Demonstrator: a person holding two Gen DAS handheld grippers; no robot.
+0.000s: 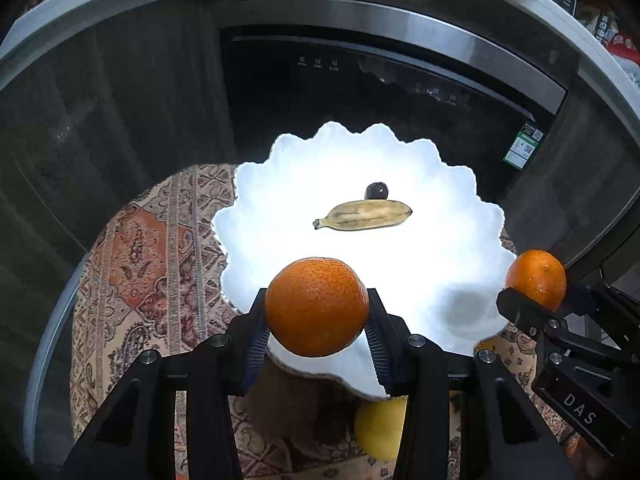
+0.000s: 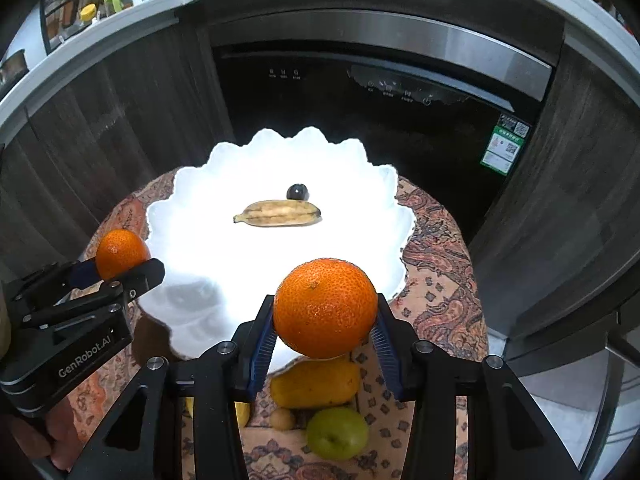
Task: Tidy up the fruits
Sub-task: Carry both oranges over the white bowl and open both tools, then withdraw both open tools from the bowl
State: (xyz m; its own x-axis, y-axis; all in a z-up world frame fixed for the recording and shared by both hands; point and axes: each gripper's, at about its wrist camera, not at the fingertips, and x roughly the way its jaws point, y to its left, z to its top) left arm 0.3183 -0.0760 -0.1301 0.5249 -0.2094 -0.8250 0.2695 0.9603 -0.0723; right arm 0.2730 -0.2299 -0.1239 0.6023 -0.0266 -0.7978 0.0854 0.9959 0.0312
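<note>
Left wrist view: the left gripper (image 1: 317, 312) is clamped on an orange (image 1: 317, 306) at lower centre, over the near rim of the white plate (image 1: 440, 280). At the right edge, the right gripper (image 1: 536, 296) pinches a second orange (image 1: 536, 284). On the plate, mid-frame, lie a banana (image 1: 362, 215) and a dark plum (image 1: 376, 191). In the right wrist view a mango (image 2: 316, 384), a green apple (image 2: 337, 433) and other fruit wait on the patterned cloth (image 2: 440, 300) at the bottom, so I judge most remains.
</note>
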